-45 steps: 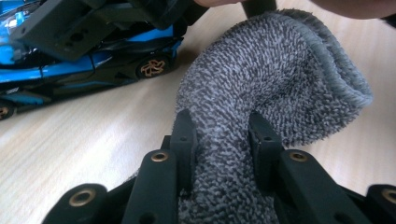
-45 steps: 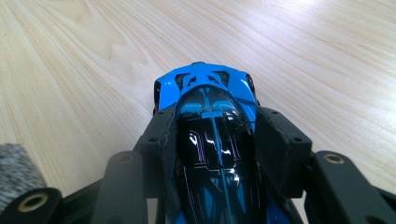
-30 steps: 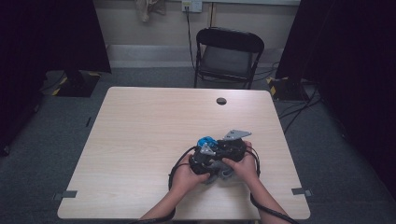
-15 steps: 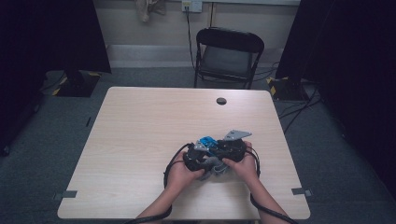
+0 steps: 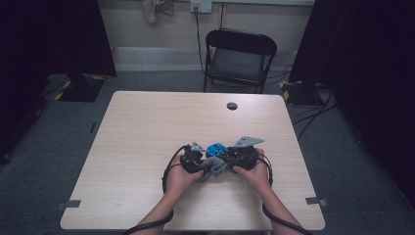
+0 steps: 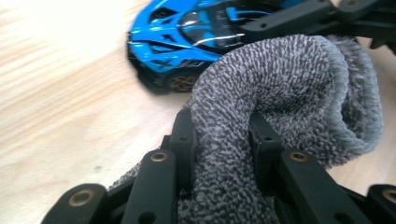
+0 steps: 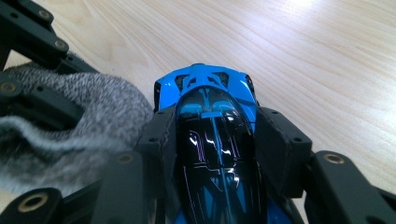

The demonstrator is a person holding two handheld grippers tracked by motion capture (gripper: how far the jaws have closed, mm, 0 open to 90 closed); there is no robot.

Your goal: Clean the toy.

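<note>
1. Right gripper (image 7: 212, 154): jaws partly closed, clamping the flanks of the glossy blue-and-black toy sports car (image 7: 210, 135). The car's long axis runs straight along the jaws, one end pointing away from the hand over the pale wood-grain worktop (image 7: 327, 56).
2. Left gripper (image 6: 224, 140): jaws closed nearly as far as they go, pinching a fold of the grey knitted terry cloth (image 6: 280, 88); the cloth bulges beyond the jaws in a thick roll.
3. Deciding relation — in the left gripper view, the car (image 6: 187, 37) lies just beyond the cloth roll, slightly to the upper left, its long axis crosswise to the left jaws, so its side faces the cloth.
4. High view: both grippers meet near the worktop's near edge, car (image 5: 216, 149) between them, cloth (image 5: 213, 166) just below it.
5. Judgement — wiping appears in hand; the left gripper is the nearer to act.
</note>
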